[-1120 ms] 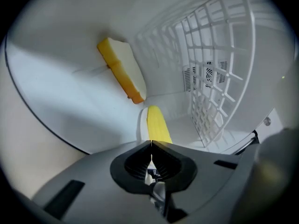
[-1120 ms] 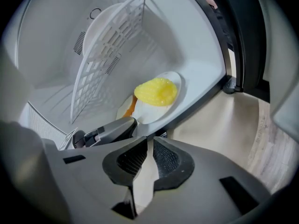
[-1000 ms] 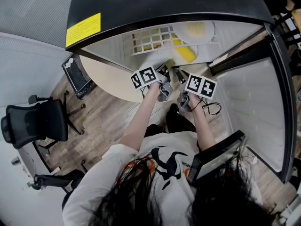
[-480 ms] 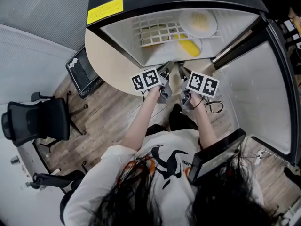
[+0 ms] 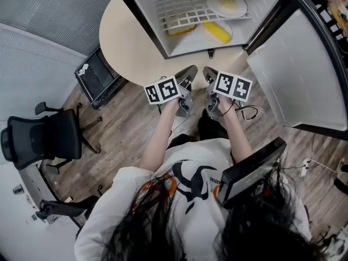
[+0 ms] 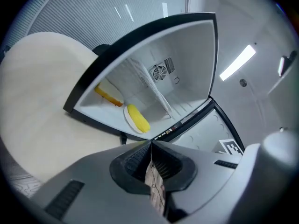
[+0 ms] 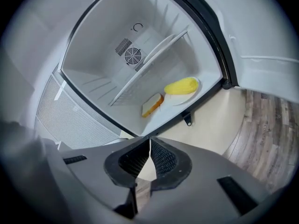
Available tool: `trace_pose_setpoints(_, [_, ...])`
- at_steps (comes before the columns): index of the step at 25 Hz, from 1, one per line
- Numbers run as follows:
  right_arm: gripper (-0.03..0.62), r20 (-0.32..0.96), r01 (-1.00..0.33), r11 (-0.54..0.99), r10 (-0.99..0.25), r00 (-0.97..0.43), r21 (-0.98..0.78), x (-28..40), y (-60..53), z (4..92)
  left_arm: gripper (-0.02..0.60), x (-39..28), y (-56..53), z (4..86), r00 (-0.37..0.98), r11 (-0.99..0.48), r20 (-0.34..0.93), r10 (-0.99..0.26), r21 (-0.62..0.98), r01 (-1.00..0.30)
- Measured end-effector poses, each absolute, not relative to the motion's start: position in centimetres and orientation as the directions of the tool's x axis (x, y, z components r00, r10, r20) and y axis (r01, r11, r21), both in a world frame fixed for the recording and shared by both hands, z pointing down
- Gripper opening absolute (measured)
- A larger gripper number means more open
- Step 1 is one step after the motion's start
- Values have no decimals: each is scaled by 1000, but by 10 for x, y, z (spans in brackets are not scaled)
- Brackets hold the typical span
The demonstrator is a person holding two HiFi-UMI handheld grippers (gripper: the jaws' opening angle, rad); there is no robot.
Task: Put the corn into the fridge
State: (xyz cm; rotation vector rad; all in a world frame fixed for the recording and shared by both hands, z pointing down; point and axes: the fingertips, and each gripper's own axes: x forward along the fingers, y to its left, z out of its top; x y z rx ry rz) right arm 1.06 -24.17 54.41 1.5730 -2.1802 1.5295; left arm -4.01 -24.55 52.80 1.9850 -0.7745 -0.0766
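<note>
OK, both tongs are fully closed and empty. Your left gripper [image 6: 150, 144] has its jaw tips pressed together with nothing between them; your right gripper [image 7: 149, 142] is the same, tips touching. You hold them side by side, just apart, left [image 5: 188, 74] and right [image 5: 210, 75], over the near edge of the round beige table [image 5: 124, 43], pointing at the open mini fridge [image 5: 148, 16]. The corn [image 5: 216, 31] is inside the fridge, lying on a white plate [image 6: 126, 118] on the bottom, well apart from both grippers. A slice of bread [image 7: 152, 105] sits just beside that plate. Above them, a wire shelf [image 5: 179, 8] carries a second white plate [image 5: 227, 3] with something pale yellow on it. The fridge door [image 5: 288, 75] is swung wide open on your right.
</note>
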Motion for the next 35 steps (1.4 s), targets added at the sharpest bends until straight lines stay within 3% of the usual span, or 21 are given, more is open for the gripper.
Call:
trace_pose_setpoints(14, [20,504,-716,-4,-713,-487,-698,-49,-126,534,9,-101,-124,526,807,-383,279,-520,769,-513])
trace_pose_setpoints(35, [18,466,-719,75,-713,-523,-691,5,-6,505,9,-60,-10,494,766,-419,265,-585,710,-566])
